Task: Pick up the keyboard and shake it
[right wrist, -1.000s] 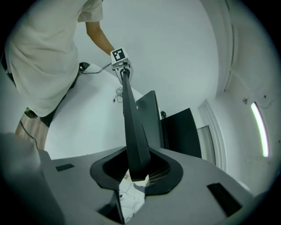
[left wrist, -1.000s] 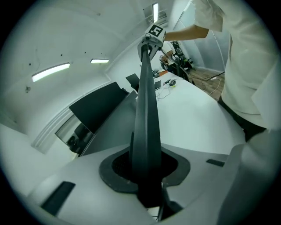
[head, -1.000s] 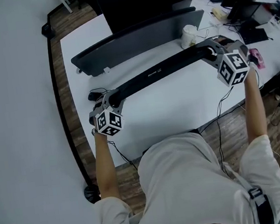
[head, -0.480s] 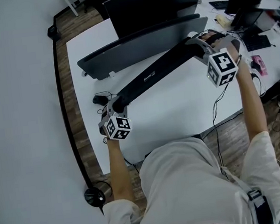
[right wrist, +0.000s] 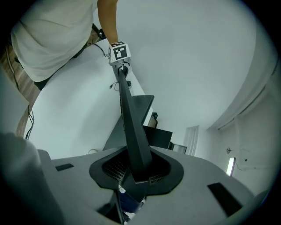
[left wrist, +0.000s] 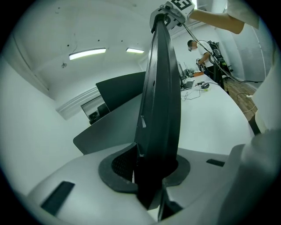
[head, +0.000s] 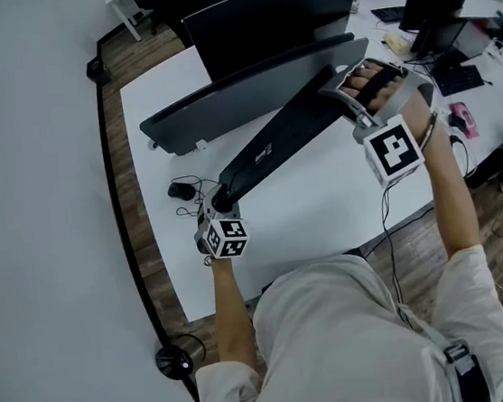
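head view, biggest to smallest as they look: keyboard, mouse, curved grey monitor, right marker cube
1. curved grey monitor
2. keyboard, nearly as long but slimmer
3. right marker cube, nearer the camera, so it may look bigger than it is
4. mouse

The white table [head: 325, 205] stood on a wood-plank floor [head: 416, 243], and a long dark grey curved panel [head: 238, 92] stretched across its far half. A black screen [head: 265, 12] stood just behind that panel. A black mouse [head: 178, 191] with a tangled cord lay near the panel's left end, and a small pink item [head: 460, 117] lay beyond its right end.
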